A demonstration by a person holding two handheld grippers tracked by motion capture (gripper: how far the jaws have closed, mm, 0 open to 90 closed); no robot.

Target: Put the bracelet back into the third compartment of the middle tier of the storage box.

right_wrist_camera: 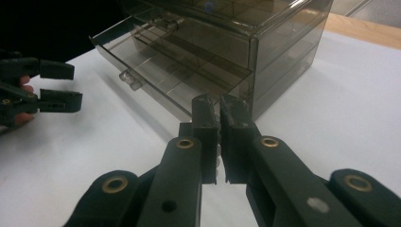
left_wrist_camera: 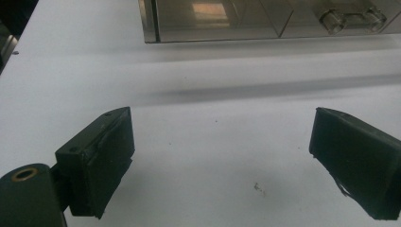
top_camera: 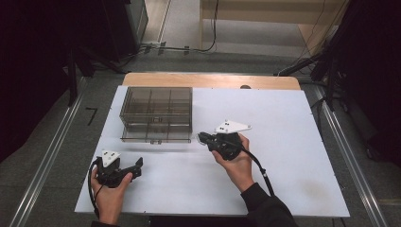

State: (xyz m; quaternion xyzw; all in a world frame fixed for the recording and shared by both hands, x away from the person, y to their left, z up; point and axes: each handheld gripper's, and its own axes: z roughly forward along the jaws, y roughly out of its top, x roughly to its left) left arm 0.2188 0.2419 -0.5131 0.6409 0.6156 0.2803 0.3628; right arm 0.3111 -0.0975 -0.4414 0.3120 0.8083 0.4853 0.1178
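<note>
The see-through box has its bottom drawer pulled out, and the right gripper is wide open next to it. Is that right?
Not quite. The bottom drawer of the see-through box is pulled out, but the right gripper is shut, not wide open. The right gripper view shows its two jaws pressed close together with nothing between them, just beside the drawer's corner.

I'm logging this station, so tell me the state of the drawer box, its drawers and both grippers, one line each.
Smoky clear plastic drawer box: upright on the white table.
Bottom drawer: pulled partly out, looks empty.
Upper drawers: pushed in.
Left gripper: jaws wide open, nothing between them.
Right gripper: jaws shut, nothing held, tips beside the open drawer's corner.
</note>
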